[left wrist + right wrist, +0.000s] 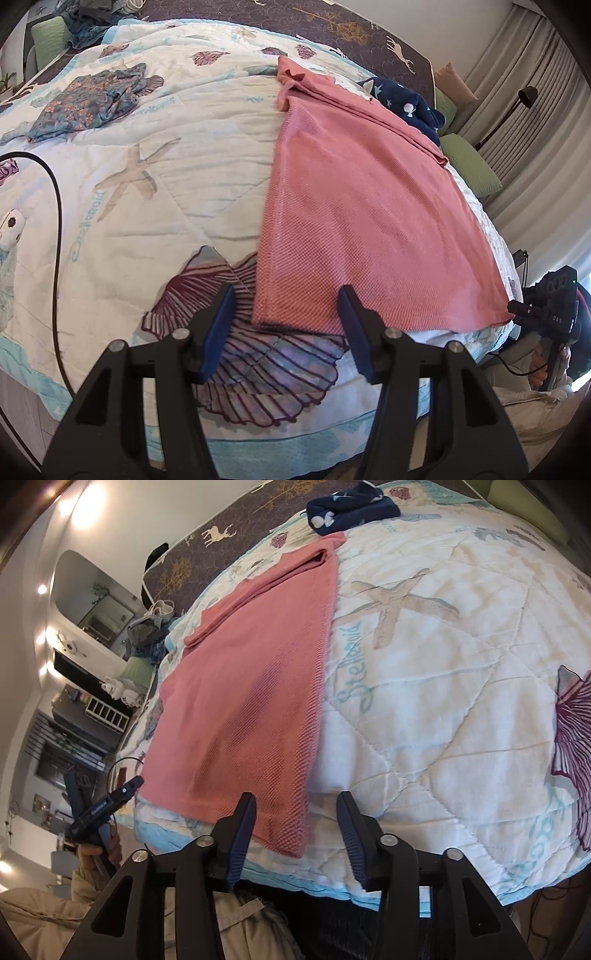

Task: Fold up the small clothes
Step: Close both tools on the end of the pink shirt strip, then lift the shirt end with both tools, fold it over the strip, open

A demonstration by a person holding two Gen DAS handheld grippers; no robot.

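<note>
Both tongs hang released at the near bed edge: left tongs point(286, 299) straddle the pink garment's point(354, 206) near-left corner, right tongs point(295, 805) hover beside its near-right corner. It lies folded lengthwise on the seashell quilt point(443, 701).

You have the folded garment point(354, 206) lying flat on the quilt point(155, 192), its near edge close to the bed's front edge. Behind it, at its far end, lies the star-patterned cloth point(406, 103). Far to its left on the quilt rests the flowered garment point(92, 99). A cable point(55, 236) runs over the quilt's left side.
</note>
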